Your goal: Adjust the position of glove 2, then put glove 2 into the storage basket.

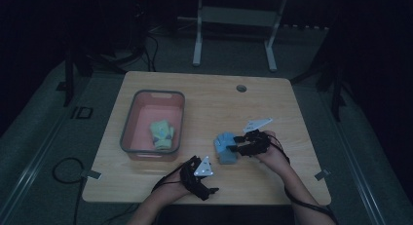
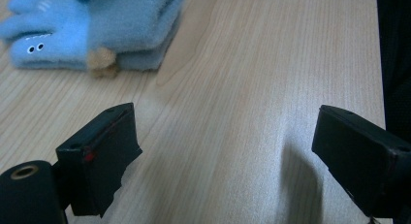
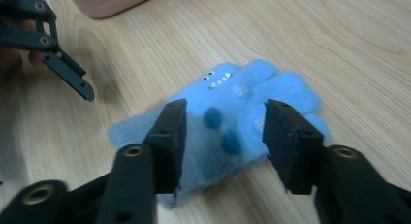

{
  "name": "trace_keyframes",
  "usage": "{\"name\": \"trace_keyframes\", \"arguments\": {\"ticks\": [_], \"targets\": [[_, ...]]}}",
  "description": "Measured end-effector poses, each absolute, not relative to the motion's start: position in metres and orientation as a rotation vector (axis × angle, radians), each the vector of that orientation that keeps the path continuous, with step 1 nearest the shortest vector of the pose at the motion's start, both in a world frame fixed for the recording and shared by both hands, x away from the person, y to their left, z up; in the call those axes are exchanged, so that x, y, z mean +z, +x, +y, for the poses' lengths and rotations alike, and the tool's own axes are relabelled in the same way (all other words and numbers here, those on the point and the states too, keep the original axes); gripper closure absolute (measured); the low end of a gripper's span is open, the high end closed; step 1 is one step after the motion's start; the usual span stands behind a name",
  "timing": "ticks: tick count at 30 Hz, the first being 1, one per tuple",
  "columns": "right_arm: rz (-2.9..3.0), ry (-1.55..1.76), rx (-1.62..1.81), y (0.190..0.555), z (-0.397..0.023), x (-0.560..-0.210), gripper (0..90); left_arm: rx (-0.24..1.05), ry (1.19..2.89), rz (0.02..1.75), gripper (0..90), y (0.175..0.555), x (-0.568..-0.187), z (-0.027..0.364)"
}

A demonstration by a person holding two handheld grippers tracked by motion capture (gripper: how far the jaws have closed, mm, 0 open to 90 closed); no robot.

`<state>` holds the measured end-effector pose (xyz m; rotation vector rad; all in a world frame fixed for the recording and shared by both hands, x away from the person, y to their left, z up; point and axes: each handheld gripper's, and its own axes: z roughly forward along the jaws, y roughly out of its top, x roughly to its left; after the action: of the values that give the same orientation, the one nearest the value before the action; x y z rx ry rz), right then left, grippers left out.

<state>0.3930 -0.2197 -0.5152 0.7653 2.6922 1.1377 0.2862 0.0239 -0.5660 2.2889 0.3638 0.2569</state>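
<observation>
Nearest us, our right tongs (image 3: 220, 136) are standing half spread over the folded blue gloves (image 3: 228, 117), pads clear of the fleece, so we are judging this the release-or-regrasp step. Those gloves are lying on the wooden surface (image 1: 209, 103), right of the pink bin (image 1: 127, 132) holding a green pair (image 1: 162, 134). Our left tongs (image 2: 228, 151) are waiting released; next we are needing a firm pinch and a lift binward.

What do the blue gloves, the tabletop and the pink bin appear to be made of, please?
Blue gloves: seemingly fleece or brushed knit, with a fuzzy, matte nap, soft blurred edges and small dark blue pompoms.
Tabletop: looks like wood or wood-look laminate, with pale, straight grain lines and a smooth, faintly glossy surface.
Pink bin: probably moulded plastic, with smooth walls, rounded corners and a grey rim.
</observation>
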Motion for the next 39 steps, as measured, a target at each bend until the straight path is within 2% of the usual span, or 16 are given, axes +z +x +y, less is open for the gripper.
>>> {"name": "trace_keyframes", "arguments": {"ticks": [15,17,24,28,29,30,34,39], "targets": [[2.629,0.796,1.164,0.389,-0.234,-0.510,48.8,0.273,2.270,0.393,10.2,0.285,-0.558,0.021],[2.620,0.808,1.167,0.389,-0.235,-0.509,48.8,0.318,2.278,0.383,10.3,0.284,-0.556,0.020],[2.602,0.819,1.175,0.393,-0.239,-0.506,48.9,0.349,2.250,0.354,10.4,0.286,-0.547,0.016],[2.594,0.832,1.181,0.397,-0.241,-0.507,49.0,0.358,2.251,0.332,14.0,0.289,-0.545,0.011],[2.598,0.870,1.181,0.401,-0.242,-0.507,54.1,0.364,2.250,0.320,15.6,0.289,-0.544,0.009],[2.616,0.900,1.190,0.402,-0.242,-0.507,54.9,0.359,2.249,0.304,18.4,0.289,-0.543,0.008],[2.605,0.904,1.190,0.403,-0.241,-0.509,48.8,0.377,2.250,0.278,21.9,0.293,-0.539,0.001],[2.563,0.930,1.203,0.407,-0.240,-0.509,49.3,0.385,2.232,0.283,24.6,0.305,-0.537,-0.004]]}}
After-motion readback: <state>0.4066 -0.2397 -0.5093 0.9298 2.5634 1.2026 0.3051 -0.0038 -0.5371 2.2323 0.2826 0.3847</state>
